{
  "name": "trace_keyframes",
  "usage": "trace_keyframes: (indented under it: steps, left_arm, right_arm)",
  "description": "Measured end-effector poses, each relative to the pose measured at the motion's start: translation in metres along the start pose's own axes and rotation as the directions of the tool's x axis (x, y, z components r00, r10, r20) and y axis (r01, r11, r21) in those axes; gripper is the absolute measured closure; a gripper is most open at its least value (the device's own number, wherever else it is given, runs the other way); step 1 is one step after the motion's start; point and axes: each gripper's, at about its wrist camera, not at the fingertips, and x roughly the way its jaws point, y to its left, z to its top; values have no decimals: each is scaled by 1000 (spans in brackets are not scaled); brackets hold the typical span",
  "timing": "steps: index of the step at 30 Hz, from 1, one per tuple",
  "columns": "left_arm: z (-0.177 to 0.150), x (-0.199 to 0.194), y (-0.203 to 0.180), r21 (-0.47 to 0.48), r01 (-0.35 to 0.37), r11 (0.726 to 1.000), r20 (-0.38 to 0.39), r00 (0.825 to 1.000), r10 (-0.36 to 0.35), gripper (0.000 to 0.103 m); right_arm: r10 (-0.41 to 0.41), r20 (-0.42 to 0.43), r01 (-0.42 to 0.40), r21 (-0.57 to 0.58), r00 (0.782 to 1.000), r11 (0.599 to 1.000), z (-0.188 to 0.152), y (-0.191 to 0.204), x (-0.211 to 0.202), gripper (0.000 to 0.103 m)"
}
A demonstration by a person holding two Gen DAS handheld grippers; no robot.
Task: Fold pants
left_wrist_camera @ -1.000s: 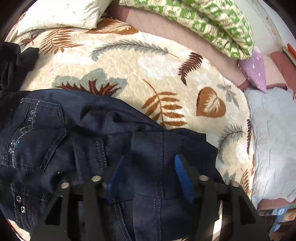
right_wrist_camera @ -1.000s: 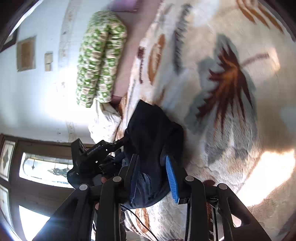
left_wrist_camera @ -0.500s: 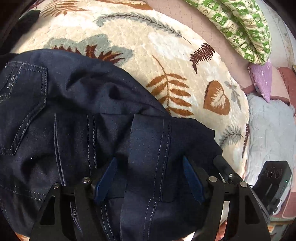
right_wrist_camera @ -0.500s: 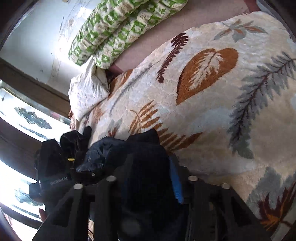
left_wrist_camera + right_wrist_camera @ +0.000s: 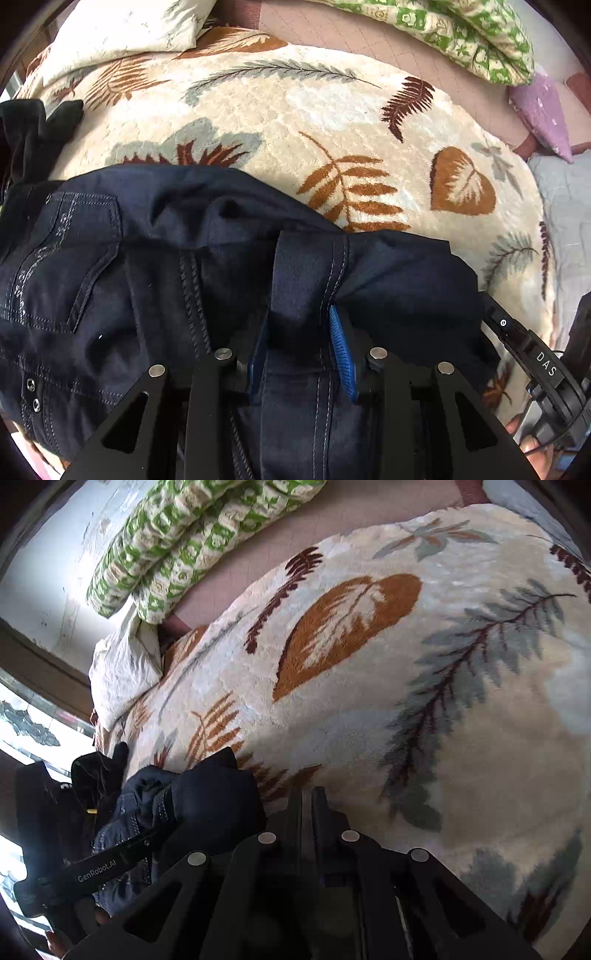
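Observation:
Dark navy jeans (image 5: 155, 266) lie bunched on a cream blanket with a leaf print (image 5: 295, 122); a back pocket shows at the left. My left gripper (image 5: 299, 343) has its blue pads close on either side of a folded strip of the jeans and holds it. In the right wrist view the jeans (image 5: 207, 801) lie at the lower left. My right gripper (image 5: 306, 794) is shut with its fingers together, empty, over the blanket (image 5: 461, 709) just right of the jeans. The right gripper's body shows at the left view's lower right edge.
A green patterned quilt (image 5: 461, 33) and a white pillow (image 5: 122, 26) lie at the far side of the bed. A purple cushion (image 5: 543, 114) and a grey sheet (image 5: 569, 221) are at the right. Black clothing (image 5: 26, 136) lies at the left edge.
My right gripper has let go of the jeans, shut and moved right over the blanket. My left gripper's pads have closed in on the strip of jeans.

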Motion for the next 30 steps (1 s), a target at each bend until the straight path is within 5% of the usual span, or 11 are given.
trace_keyframes:
  steps: [2,4,6,9,11,16,23,26,30]
  left_arm:
    - [-3,-27,27,-29,32,999,11,999,-32,68]
    - [-7,-53,65,-55,44,998,23,999,-42,53]
    - [-12,-77,107,-95,62,994,47,997,-58,37]
    - [-15,-112,178,-145,15,989,74,997,-4,31]
    - [-14,-126,222,-192,8,981,74,997,6,25]
    - [-7,-120,315,-313,138,940,-10,989,-148,19]
    - [15,-64,349,-290,207,934,-126,959,-252,19]
    - [30,-40,358,-303,252,919,-125,946,-301,19]
    - [53,-14,363,-290,254,923,-159,938,-309,17]
  right_arm:
    - [27,35,-27,0,999,1000,-4,6,-24,92]
    - [39,66,-35,-62,997,997,-13,27,-47,82]
    - [55,72,-43,-165,996,985,-29,60,-61,59]
    - [108,43,-86,-358,993,930,-69,129,-64,46]
    - [115,19,-92,-487,993,869,-104,181,-52,37]
    - [58,-22,-55,-757,998,651,-204,287,-4,34]
    - [-55,111,123,-937,992,326,-291,363,60,28]
    - [-88,191,206,-951,978,231,-308,377,81,25]
    - [-124,236,255,-953,964,165,-315,386,109,24]
